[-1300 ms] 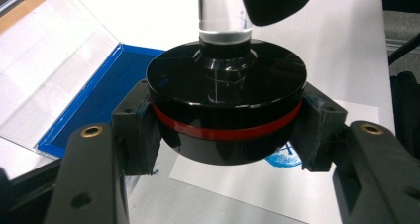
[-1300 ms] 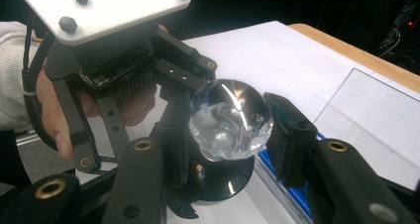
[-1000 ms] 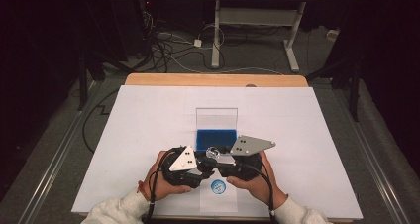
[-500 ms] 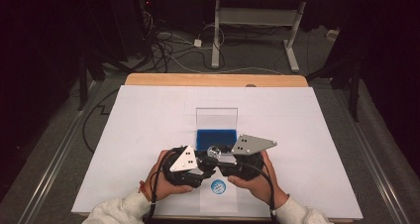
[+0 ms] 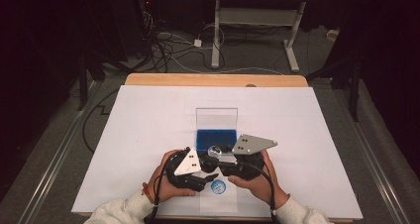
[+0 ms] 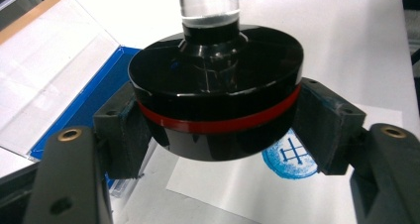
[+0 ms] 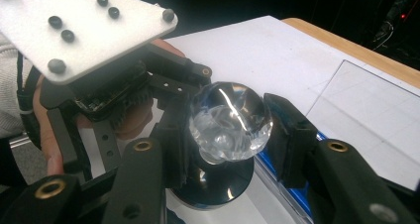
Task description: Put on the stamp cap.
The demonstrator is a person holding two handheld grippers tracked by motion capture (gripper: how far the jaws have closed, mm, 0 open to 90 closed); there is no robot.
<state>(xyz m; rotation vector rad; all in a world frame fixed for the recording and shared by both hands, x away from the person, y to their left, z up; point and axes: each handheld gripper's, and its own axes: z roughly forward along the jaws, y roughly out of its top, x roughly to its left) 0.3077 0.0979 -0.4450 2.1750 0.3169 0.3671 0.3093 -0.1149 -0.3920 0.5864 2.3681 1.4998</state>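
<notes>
A stamp with a round black base (image 6: 218, 100), a red band and a clear faceted knob (image 7: 230, 120) is held just above the table between both hands. My left gripper (image 6: 218, 135) is shut on the black base, its pads (image 6: 322, 130) pressing both sides. My right gripper (image 7: 230, 130) is shut on the clear knob (image 5: 215, 151), a pad (image 7: 285, 127) on each side. In the high view my left gripper (image 5: 208, 176) and right gripper (image 5: 220, 155) meet near the table's front edge. Below the stamp lies a round blue print (image 6: 292, 157) on a paper slip (image 5: 218, 200).
A blue ink pad (image 5: 216, 139) in a case with its clear lid (image 5: 216, 117) standing open sits just behind the grippers. A white sheet (image 5: 124, 135) covers the table. The table's wooden far edge (image 5: 213, 80) shows beyond it, with cables and desk legs on the floor behind.
</notes>
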